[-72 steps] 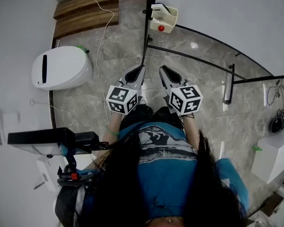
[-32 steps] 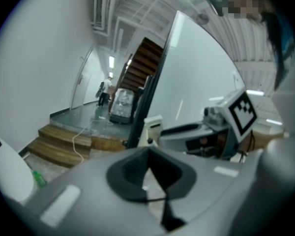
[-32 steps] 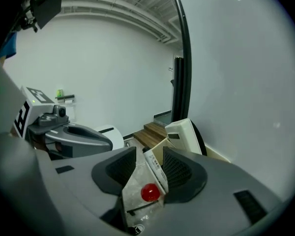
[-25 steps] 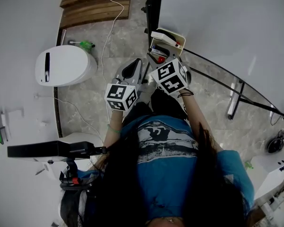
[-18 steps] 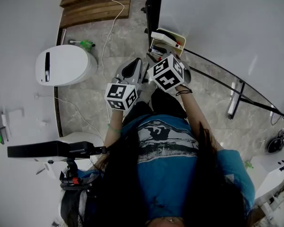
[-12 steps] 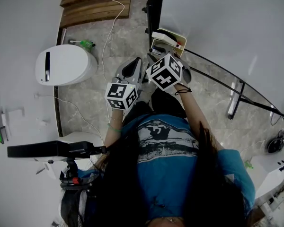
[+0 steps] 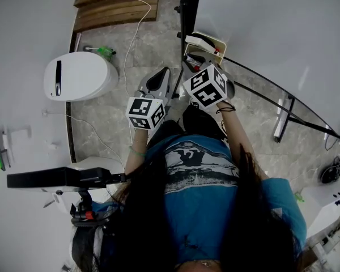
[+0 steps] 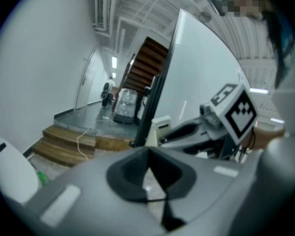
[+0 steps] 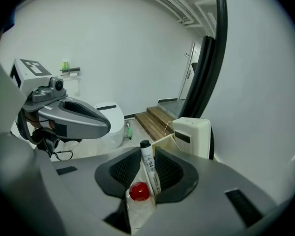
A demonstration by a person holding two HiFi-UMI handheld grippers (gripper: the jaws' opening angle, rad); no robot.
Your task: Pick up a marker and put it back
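Note:
A white marker (image 9: 148, 167) with a black cap stands in the cream holder (image 9: 191, 134) on the whiteboard's frame. My right gripper (image 9: 147, 155) has just been closing its jaws, and its pads now press the marker from both sides. A red round thing (image 9: 139, 191) lies in the holder just below. In the head view the right gripper (image 7: 195, 61) reaches into the holder (image 7: 208, 43). My left gripper (image 7: 164, 72) hovers level to the left of it, shut and empty; its pad tips (image 8: 147, 154) meet in its own view.
The whiteboard (image 7: 272, 27) rises at the right on a black frame (image 7: 184, 16). A white rounded appliance (image 7: 79, 75) stands on the floor at the left, with a green bottle (image 7: 105, 51), a trailing cable (image 7: 130, 38) and wooden steps (image 7: 107, 4) nearby.
Since the earliest frame both grippers have come up to the holder. Over the last second the right gripper's marker cube has rolled and shifted slightly. The left gripper has stayed put.

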